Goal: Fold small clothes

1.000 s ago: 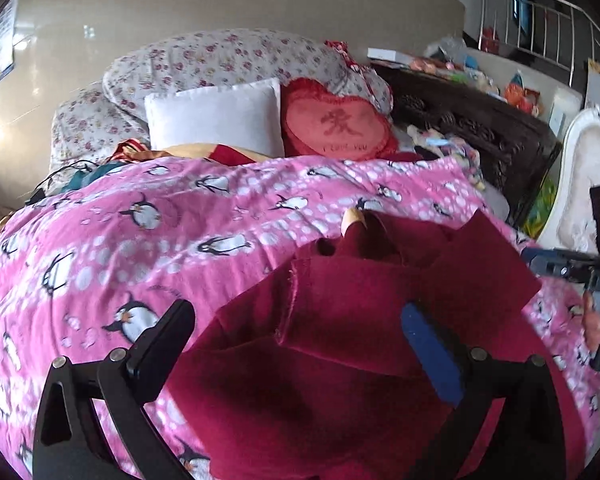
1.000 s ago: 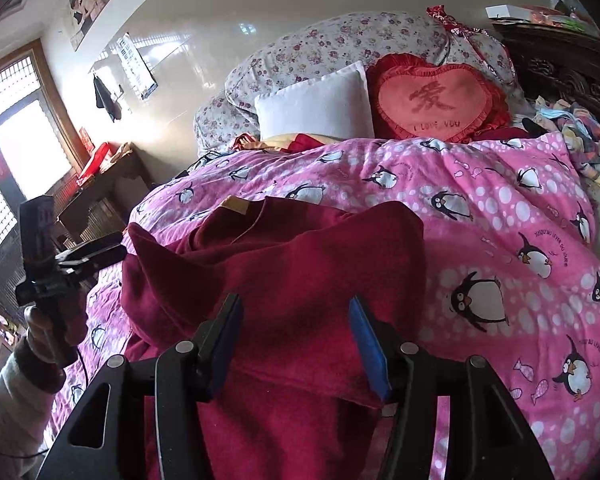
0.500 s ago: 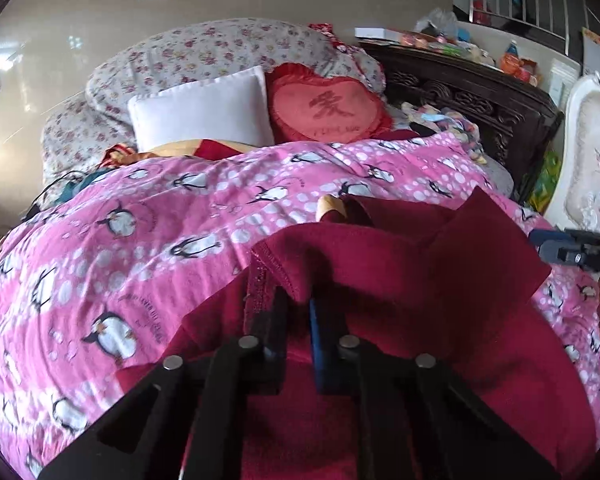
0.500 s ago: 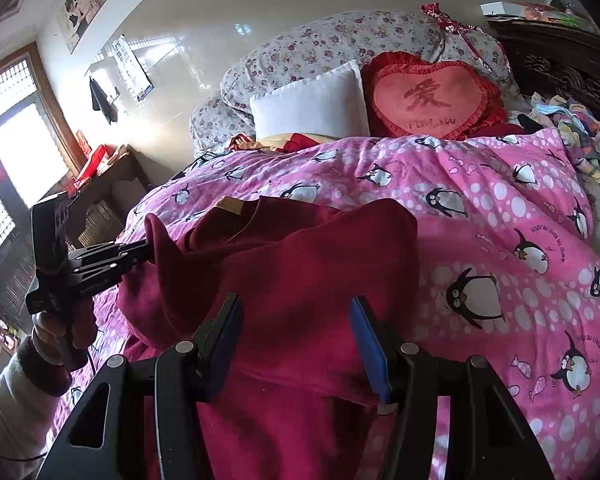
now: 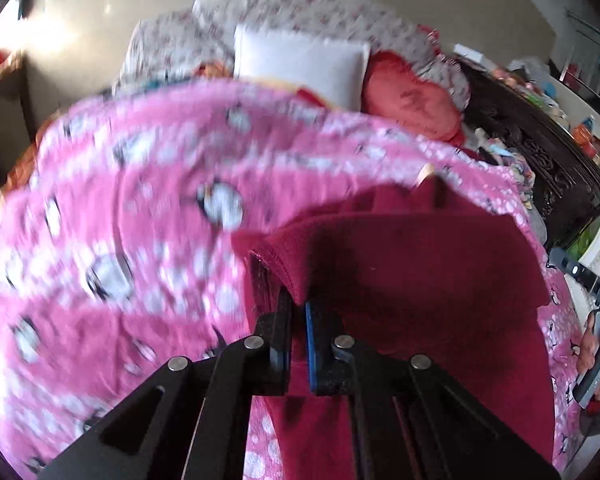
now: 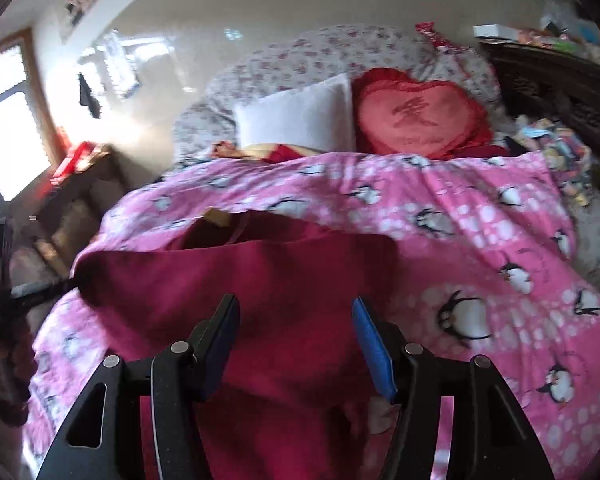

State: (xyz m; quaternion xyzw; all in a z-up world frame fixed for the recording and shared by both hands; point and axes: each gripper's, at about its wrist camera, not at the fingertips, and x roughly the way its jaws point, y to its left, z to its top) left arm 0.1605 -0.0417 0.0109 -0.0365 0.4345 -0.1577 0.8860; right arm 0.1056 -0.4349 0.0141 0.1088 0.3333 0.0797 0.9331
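A bed covered by a pink penguin-print quilt (image 6: 480, 216) fills the view ahead of each tool. A dark red fleece garment (image 6: 292, 280) lies on it just beyond the tool tips; farther off sit a white square pillow (image 6: 300, 116) and a red heart-shaped cushion (image 6: 420, 116).

a dark red fleece garment (image 5: 420, 264) (image 6: 260, 280) lies rumpled on the near part of a bed, partly folded over itself. its upper layer forms a broad flap with a stitched hem along the left edge, raised at one corner. a small tan patch shows at the far edge, near the collar. the lower part trails toward the near side.
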